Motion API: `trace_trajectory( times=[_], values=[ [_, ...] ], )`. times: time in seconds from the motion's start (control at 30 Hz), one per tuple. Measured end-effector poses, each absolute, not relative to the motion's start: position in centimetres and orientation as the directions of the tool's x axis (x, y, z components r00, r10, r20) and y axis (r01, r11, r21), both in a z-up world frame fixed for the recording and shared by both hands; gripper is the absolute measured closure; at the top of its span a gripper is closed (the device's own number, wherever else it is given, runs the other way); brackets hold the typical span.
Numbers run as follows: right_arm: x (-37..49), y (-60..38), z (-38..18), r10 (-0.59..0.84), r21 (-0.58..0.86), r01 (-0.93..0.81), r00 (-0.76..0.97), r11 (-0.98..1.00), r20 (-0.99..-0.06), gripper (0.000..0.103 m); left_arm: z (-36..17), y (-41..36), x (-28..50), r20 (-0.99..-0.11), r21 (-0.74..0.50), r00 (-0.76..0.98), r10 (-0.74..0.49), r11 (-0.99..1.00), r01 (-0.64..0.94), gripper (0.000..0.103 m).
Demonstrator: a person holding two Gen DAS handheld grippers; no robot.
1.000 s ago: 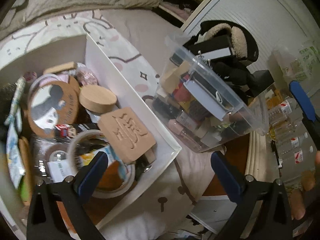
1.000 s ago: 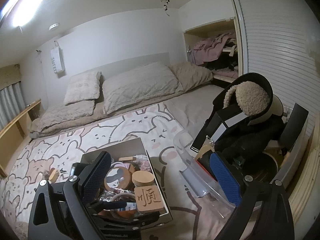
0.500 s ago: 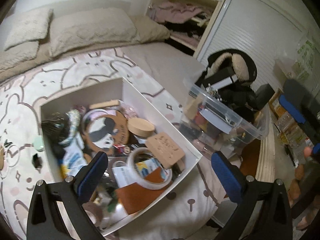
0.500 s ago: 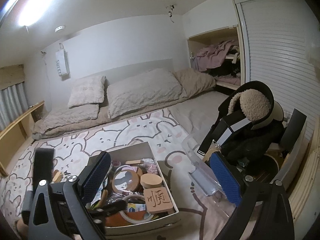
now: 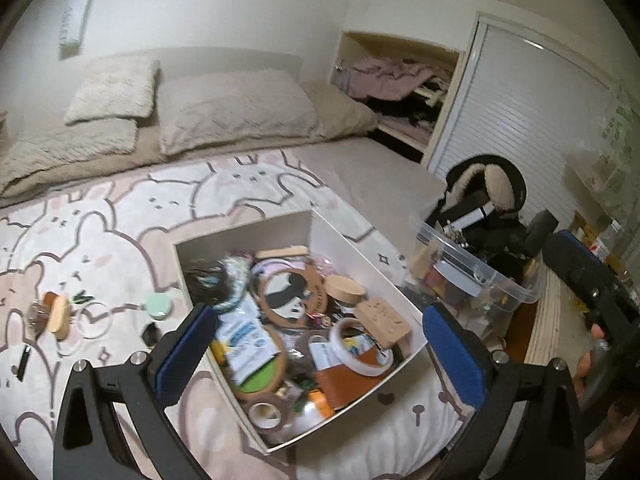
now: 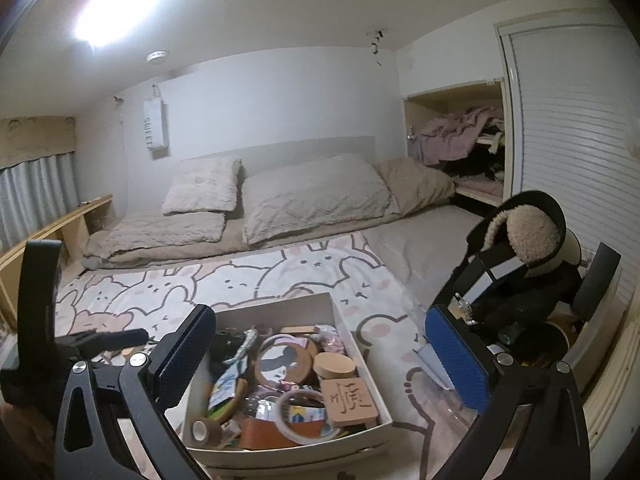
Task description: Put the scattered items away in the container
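Observation:
A white open box [image 5: 360, 246] [image 6: 360, 344] sits on the bunny-print bedspread, full of tape rolls, a wooden stamp block [image 6: 348, 402], a round wooden lid and a panda frame. Loose items lie on the spread left of the box: a mint round case [image 5: 158, 306], a small black piece [image 5: 150, 334], a wooden brush [image 5: 60, 316] and a black stick [image 5: 24, 362]. My left gripper [image 5: 320, 358] is open and empty above the box's near end. My right gripper [image 6: 320, 364] is open and empty, hovering before the box.
A clear plastic bin [image 5: 480, 280] packed with things and a black fleece-lined hat [image 6: 528, 236] stand right of the box at the bed's edge. Pillows [image 6: 312, 196] lie at the head. A wooden ledge [image 5: 548, 320] runs along the right.
My left gripper has pulled up and back from the box, so the whole bed and the loose items on the left came into view. The right gripper rose slightly.

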State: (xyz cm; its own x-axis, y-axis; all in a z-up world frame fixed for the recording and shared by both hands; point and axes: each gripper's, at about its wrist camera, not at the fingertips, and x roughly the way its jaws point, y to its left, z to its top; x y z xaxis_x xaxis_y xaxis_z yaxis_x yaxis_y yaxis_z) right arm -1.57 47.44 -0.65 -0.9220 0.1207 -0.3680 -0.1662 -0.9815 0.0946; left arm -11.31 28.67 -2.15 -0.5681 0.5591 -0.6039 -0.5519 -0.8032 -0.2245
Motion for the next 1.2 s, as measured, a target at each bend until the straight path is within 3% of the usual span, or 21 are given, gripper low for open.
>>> trace_trajectory(
  times=[0.6, 1.2],
  values=[
    [-0.5, 40.0, 0.2, 0.050, 0.025, -0.062, -0.940, -0.998, -0.337, 0.000, 1.8, 19.4, -7.0, -0.514, -0.101, -0.734, 0.443, -0.882, -0.460, 0.000],
    [1.5, 35.7, 0.3, 0.017, 0.007, -0.021, -0.944, -1.000, -0.328, 0.000, 2.2, 13.7, -2.9, -0.463, -0.055, -0.799, 0.385, -0.912, -0.408, 0.000]
  ],
)
